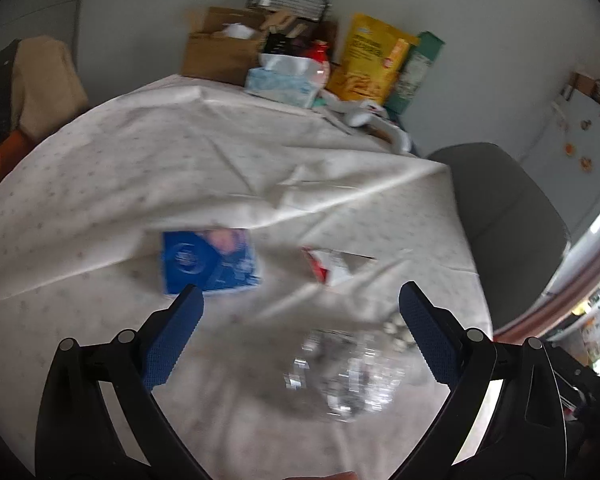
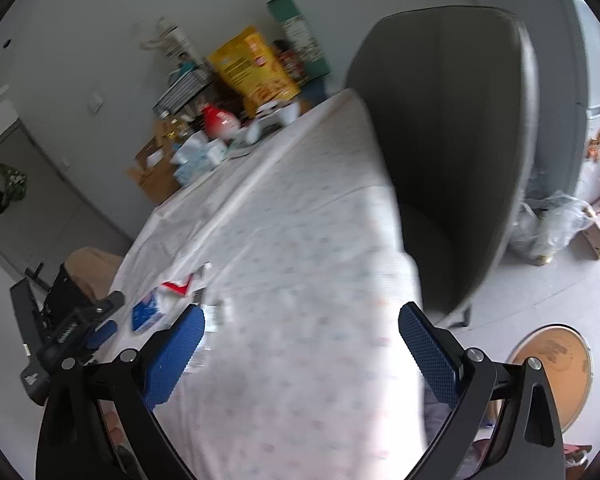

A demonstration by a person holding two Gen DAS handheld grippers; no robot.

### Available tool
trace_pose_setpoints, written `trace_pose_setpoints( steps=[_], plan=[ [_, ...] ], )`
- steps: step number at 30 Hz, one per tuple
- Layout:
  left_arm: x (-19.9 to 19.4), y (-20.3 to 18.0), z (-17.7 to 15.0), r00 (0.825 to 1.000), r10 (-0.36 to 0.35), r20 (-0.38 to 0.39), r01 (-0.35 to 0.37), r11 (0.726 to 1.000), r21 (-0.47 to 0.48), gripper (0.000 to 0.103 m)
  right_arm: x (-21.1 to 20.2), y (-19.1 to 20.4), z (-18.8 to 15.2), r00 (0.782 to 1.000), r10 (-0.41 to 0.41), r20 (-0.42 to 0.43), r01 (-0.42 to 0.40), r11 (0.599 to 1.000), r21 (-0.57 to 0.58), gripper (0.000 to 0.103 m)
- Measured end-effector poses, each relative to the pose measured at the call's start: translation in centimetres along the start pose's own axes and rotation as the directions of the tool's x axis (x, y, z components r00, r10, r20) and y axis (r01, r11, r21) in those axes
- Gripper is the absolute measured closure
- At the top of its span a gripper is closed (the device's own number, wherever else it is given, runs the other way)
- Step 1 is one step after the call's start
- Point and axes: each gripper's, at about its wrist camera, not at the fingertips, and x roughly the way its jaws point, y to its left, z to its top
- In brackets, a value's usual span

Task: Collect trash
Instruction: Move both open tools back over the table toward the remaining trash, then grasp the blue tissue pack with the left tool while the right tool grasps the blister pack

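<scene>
White-clothed table (image 1: 228, 168) w/ grey chair (image 1: 504, 216) at its right edge. On the cloth: crumpled clear plastic bottle (image 1: 348, 376) between the spread-apart left gripper (image 1: 300, 300) fingers; blue packet (image 1: 210, 262) and red-white wrapper (image 1: 332, 266) just beyond. Right gripper (image 2: 300, 320) also spread wide, empty, over the table edge.

White patterned tablecloth (image 1: 180, 152) covers the table. At the far edge: cardboard box (image 1: 216, 54), tissue box (image 1: 282, 84), red-capped bottle (image 1: 320, 54), yellow snack bag (image 1: 370, 62), green carton (image 1: 420, 68). Grey chair (image 2: 452, 128) beside table. Clear plastic bags (image 2: 552, 220) on floor.
</scene>
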Motion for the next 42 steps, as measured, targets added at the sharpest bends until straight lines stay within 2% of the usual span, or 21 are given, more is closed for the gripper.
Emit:
trace_pose_setpoints(
  steps=[4,13,18,21,26,27,31,33,34,35,36,38,40,42],
  plan=[
    [0.8,2.1,0.2,0.998,0.056,-0.008,-0.056,0.998,-0.020,0.006,2.0,2.4,0.3,0.999,0.036,-0.040,-0.037,0.999,-0.021,0.008],
    [3.6,3.8,0.2,0.987,0.149,-0.052,-0.150,0.989,-0.007,0.006,6.6,5.8,0.4,0.989,0.081,-0.124,-0.084,0.996,-0.020,0.013],
    [5.6,4.1,0.5,0.977,0.200,-0.075,-0.200,0.980,0.004,0.006,9.5,6.6,0.4,0.976,0.107,-0.191,-0.108,0.994,0.006,0.019],
    [6.4,3.9,0.7,0.975,0.204,-0.087,-0.204,0.979,0.007,0.006,11.1,6.8,0.5,0.966,0.121,-0.226,-0.118,0.993,0.025,0.024],
    [7.6,3.5,0.7,0.963,0.251,-0.097,-0.248,0.968,0.043,0.006,13.4,7.5,0.5,0.948,0.147,-0.282,-0.138,0.989,0.053,0.026],
    [7.6,3.4,0.7,0.962,0.257,-0.096,-0.254,0.966,0.047,0.008,13.7,7.6,0.5,0.945,0.152,-0.291,-0.141,0.988,0.057,0.028],
    [6.9,3.9,0.9,0.962,0.261,-0.076,-0.260,0.965,0.024,0.037,14.8,7.7,0.3,0.929,0.170,-0.328,-0.149,0.985,0.088,0.034],
    [6.6,4.3,1.0,0.967,0.244,-0.077,-0.244,0.970,0.004,0.044,15.1,7.9,0.3,0.928,0.168,-0.332,-0.145,0.985,0.092,0.042],
    [6.4,4.4,1.0,0.969,0.235,-0.075,-0.236,0.972,-0.002,0.055,15.3,7.9,0.3,0.922,0.178,-0.343,-0.150,0.983,0.105,0.047],
    [5.9,4.3,1.1,0.971,0.231,-0.063,-0.232,0.973,-0.010,0.059,15.4,7.9,0.2,0.920,0.181,-0.348,-0.150,0.982,0.114,0.052],
    [5.6,4.2,1.2,0.972,0.226,-0.058,-0.227,0.974,-0.012,0.072,15.4,7.9,0.2,0.920,0.179,-0.350,-0.147,0.982,0.115,0.055],
    [4.8,3.9,1.5,0.978,0.205,-0.049,-0.206,0.979,-0.015,0.075,15.6,7.9,-0.1,0.910,0.193,-0.366,-0.156,0.980,0.127,0.070],
    [4.2,3.5,1.6,0.981,0.191,-0.035,-0.192,0.981,-0.008,0.080,15.9,7.6,-0.4,0.901,0.215,-0.378,-0.169,0.974,0.151,0.074],
    [3.3,3.2,1.6,0.986,0.168,-0.021,-0.169,0.986,-0.014,0.081,15.6,7.3,-0.4,0.904,0.219,-0.368,-0.173,0.973,0.154,0.076]
  ],
)
